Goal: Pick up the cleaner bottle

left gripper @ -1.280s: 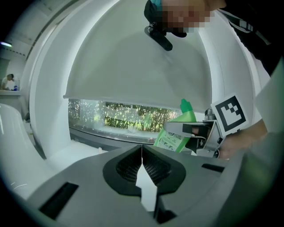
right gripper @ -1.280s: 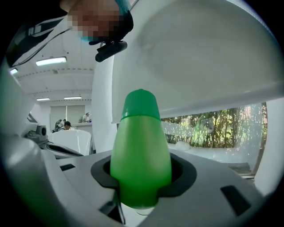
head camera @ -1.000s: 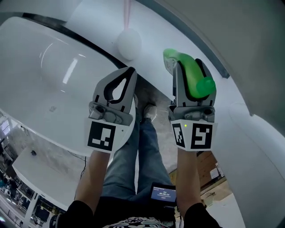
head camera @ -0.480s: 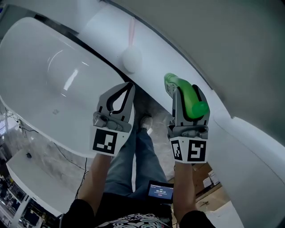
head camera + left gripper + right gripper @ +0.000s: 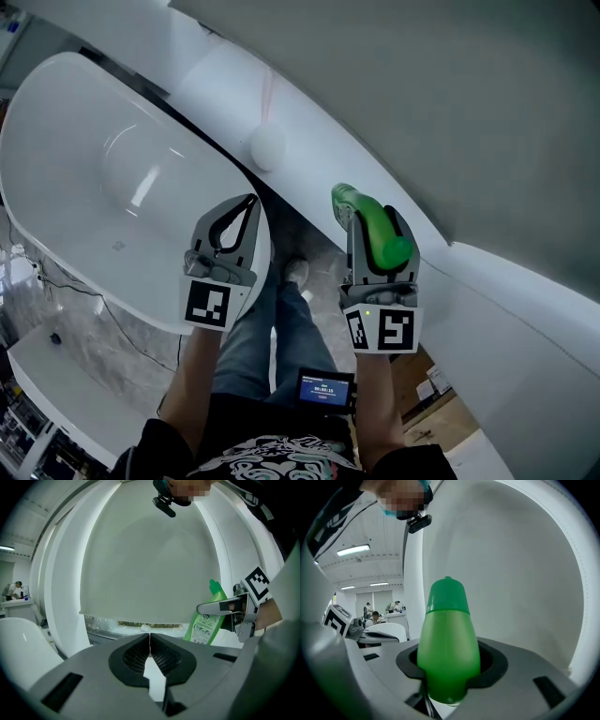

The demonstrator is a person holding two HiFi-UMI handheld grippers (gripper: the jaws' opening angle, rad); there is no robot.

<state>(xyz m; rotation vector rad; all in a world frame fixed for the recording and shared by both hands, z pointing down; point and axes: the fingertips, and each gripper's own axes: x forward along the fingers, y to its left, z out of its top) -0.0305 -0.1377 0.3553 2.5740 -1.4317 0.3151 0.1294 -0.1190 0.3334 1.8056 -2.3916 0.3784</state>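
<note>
The green cleaner bottle [image 5: 377, 231] is clamped between the jaws of my right gripper [image 5: 371, 217], held off any surface in front of a grey wall. In the right gripper view the bottle [image 5: 447, 644] fills the jaw gap of the right gripper [image 5: 450, 670], cap pointing up. My left gripper [image 5: 247, 203] hangs beside it at the left, shut with nothing between its jaws; its tips [image 5: 149, 637] meet. From the left gripper view the bottle [image 5: 205, 621] with its white label shows at the right, in the right gripper [image 5: 226, 607].
A white bathtub [image 5: 84, 178] spreads out to the left. A white round ball [image 5: 265, 145] on a pink stem rests on the white ledge beyond the grippers. Below are the person's legs, a shoe [image 5: 295, 273] and a small screen [image 5: 324, 387].
Both grippers have drifted slightly down and left in the head view, with the bottle still held in the right one. The left gripper stays shut and empty.
</note>
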